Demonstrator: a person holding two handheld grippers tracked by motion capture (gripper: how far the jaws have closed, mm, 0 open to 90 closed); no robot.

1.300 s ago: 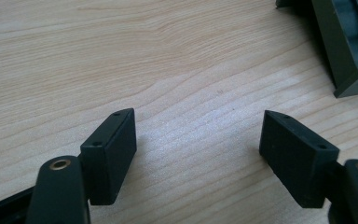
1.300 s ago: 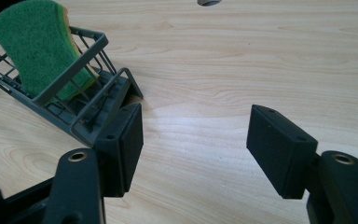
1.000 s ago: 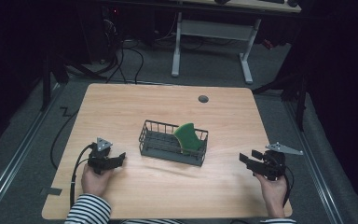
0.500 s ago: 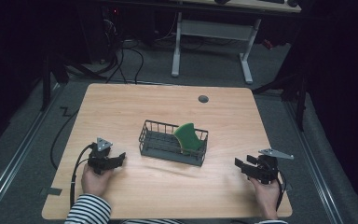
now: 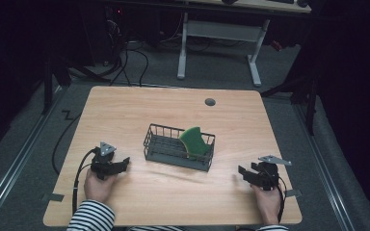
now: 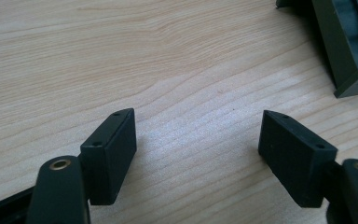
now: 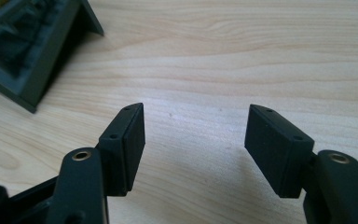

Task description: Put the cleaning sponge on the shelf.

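Fingers (image 6: 116, 149) of left gripper (image 5: 124, 163) and right gripper (image 5: 243, 172) wide apart, empty, over bare table (image 5: 125, 110).

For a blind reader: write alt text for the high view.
A dark wire basket holding a green curved piece sits mid-table on a wooden table. A person's hands rest near the front edge, each holding an open, empty tool: left tool, right tool.
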